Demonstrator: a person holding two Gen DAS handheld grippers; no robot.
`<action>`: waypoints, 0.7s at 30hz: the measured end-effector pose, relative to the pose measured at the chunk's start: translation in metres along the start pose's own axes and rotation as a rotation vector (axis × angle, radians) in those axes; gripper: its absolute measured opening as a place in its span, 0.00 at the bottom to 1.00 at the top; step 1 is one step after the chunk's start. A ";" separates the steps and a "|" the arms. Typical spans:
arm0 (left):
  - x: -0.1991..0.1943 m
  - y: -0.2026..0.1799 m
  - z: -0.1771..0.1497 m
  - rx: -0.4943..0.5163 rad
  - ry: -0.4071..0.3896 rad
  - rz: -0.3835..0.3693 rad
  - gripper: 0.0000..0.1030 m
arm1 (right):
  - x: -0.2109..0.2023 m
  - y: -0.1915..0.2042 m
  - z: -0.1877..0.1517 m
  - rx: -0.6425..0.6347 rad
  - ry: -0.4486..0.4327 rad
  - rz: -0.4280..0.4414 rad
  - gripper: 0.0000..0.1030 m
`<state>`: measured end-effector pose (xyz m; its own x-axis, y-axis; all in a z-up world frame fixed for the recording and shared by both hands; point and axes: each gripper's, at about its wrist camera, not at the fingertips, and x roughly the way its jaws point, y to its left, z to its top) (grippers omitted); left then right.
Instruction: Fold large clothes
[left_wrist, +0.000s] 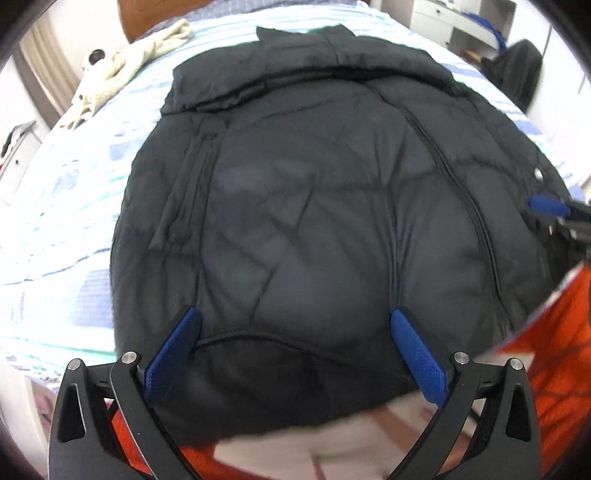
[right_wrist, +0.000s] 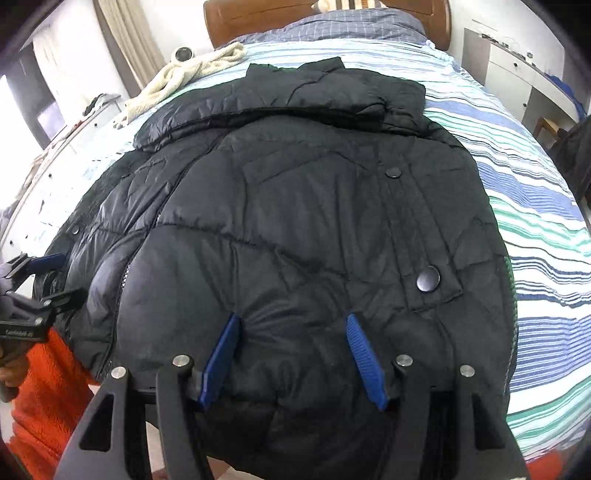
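Jacket (right_wrist: 295, 229) is lying on the bed (right_wrist: 535, 206), sides seemingly folded inward already; the lengthwise fold is remaining. Left tongs (left_wrist: 295, 343) and right tongs (right_wrist: 293, 350) are hovering spread, grasping nothing, over its hem.

One black puffer jacket (right_wrist: 295, 221) lies on one striped bed (right_wrist: 535, 206). One cream towel (right_wrist: 184, 79) sits at the bed's far left corner. Three snap buttons (right_wrist: 427, 279) show on the jacket. Two tools: left tool (left_wrist: 295, 354), right tool (right_wrist: 293, 354).

left gripper (left_wrist: 295, 325): jaws wide apart, nothing between, pointing steeply down | right gripper (right_wrist: 293, 330): jaws parted, nothing pinched, pointing steeply down
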<state>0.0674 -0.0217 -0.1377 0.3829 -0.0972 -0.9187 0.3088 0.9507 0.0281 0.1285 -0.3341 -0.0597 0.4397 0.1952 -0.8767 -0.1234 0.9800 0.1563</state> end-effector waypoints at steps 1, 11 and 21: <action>-0.004 0.002 -0.007 -0.001 0.016 -0.011 0.99 | -0.001 0.000 -0.001 -0.001 0.006 0.001 0.60; -0.091 0.118 -0.032 -0.334 -0.227 -0.006 0.99 | -0.075 -0.033 -0.014 0.103 -0.119 -0.014 0.60; 0.011 0.088 -0.026 -0.233 -0.059 0.139 0.94 | -0.053 -0.031 -0.002 0.093 -0.101 -0.017 0.60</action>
<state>0.0765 0.0688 -0.1556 0.4596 0.0289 -0.8877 0.0438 0.9975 0.0551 0.1069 -0.3745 -0.0189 0.5290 0.1767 -0.8300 -0.0340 0.9817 0.1874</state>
